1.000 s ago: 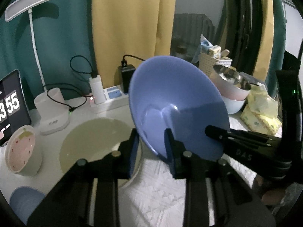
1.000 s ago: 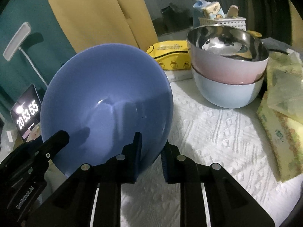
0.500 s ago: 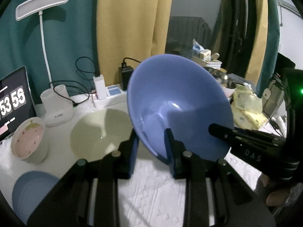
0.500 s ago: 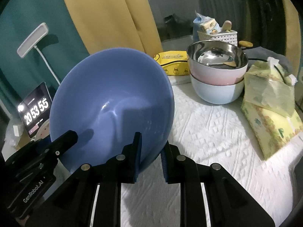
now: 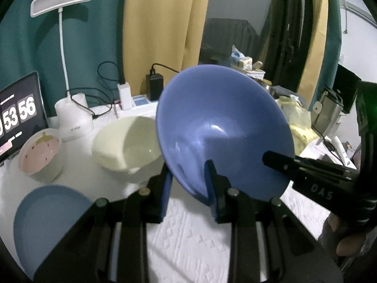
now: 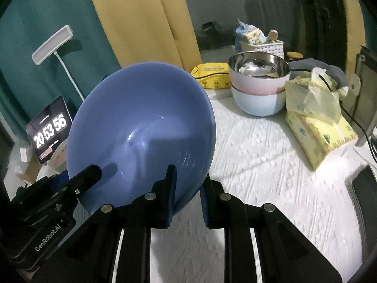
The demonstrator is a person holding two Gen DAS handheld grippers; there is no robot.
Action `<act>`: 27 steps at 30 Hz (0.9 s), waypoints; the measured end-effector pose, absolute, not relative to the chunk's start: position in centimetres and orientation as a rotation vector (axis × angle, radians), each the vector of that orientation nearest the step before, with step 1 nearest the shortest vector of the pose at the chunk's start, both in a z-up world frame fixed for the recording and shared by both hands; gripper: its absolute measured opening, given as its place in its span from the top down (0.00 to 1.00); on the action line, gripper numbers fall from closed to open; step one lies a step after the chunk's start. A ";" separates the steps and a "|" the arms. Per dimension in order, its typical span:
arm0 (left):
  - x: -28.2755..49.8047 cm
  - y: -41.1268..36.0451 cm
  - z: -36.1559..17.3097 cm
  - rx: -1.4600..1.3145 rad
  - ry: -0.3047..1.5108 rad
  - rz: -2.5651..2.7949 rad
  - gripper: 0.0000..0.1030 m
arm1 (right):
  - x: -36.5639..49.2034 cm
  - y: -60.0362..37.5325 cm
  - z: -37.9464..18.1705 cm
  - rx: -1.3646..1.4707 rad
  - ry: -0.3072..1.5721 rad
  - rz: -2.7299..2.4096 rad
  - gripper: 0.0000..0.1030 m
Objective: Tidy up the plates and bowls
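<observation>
Blue bowl [image 5: 223, 129] higher now, rim-pinched between both raised tools.

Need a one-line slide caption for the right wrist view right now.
Both grippers, right gripper and left gripper, clamp the tilted blue bowl above the white cloth, stacked bowls behind.

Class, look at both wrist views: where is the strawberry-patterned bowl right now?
In the left wrist view, the strawberry bowl sits at the table's left, before the clock tablet, beside the lamp base.
</observation>
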State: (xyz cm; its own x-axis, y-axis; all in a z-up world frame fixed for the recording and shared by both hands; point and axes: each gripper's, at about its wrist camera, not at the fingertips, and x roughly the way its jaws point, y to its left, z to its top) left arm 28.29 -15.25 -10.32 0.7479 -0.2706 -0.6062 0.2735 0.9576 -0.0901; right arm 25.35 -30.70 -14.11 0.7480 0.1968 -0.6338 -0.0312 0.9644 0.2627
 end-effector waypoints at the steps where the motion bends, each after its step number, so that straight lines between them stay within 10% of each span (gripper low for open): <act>1: 28.0 -15.2 -10.4 0.004 0.666 -0.299 0.72 | 25.1 -30.7 -14.1 0.243 0.718 0.127 0.80; 27: 21.9 -13.0 -12.1 -0.028 0.761 -0.311 0.72 | 19.5 -28.5 -15.0 0.237 0.805 0.112 0.76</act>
State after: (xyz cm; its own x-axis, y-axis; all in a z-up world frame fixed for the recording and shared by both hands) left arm 21.90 -13.01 -12.15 0.6807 -0.2866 -0.6742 0.2667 0.9541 -0.1363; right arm 19.48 -28.46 -14.99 0.6892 0.1890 -0.6995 -0.0090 0.9676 0.2525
